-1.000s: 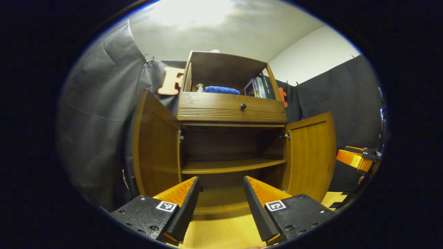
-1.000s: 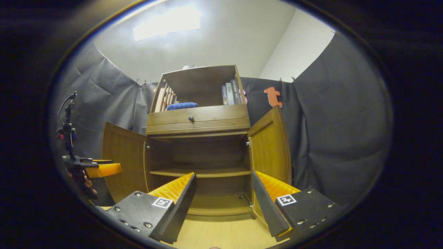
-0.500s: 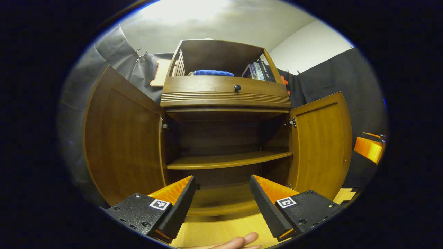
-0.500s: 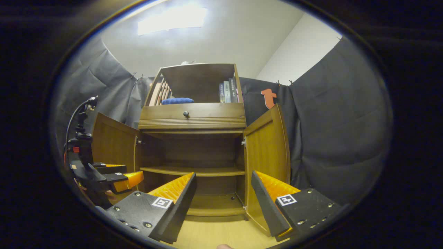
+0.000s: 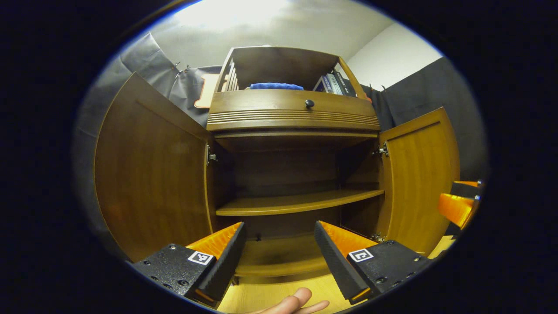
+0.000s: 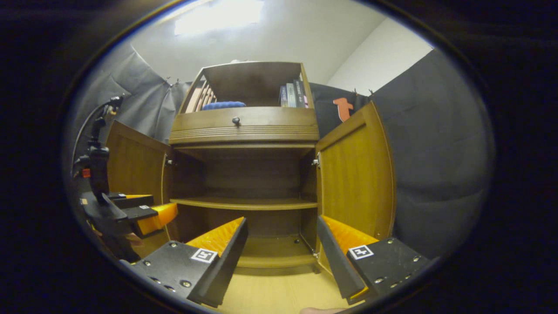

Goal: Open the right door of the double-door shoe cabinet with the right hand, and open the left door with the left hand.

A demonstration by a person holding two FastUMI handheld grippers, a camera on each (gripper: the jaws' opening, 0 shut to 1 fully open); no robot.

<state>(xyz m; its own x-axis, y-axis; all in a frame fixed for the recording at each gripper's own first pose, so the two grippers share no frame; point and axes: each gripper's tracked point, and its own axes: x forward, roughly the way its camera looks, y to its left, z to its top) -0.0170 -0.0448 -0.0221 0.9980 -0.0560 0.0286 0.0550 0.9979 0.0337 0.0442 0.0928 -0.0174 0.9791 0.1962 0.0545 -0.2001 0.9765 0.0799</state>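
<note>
Both views have closed in on the shoe cabinet (image 5: pixel 292 117); left door (image 5: pixel 152 170) and right door (image 6: pixel 353 174) stand open, left gripper (image 5: pixel 279 253) and right gripper (image 6: pixel 281 250) wide, empty. Drifting forward risks bumping a door shut.

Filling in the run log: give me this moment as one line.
left door: open | right door: open | left gripper: open, holding nothing | right gripper: open, holding nothing | shelf: bare

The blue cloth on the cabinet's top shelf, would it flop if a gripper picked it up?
Probably: the blue cloth looks soft and folded flat, so it would likely sag and unfold. It seems light and unlikely to roll.
</note>
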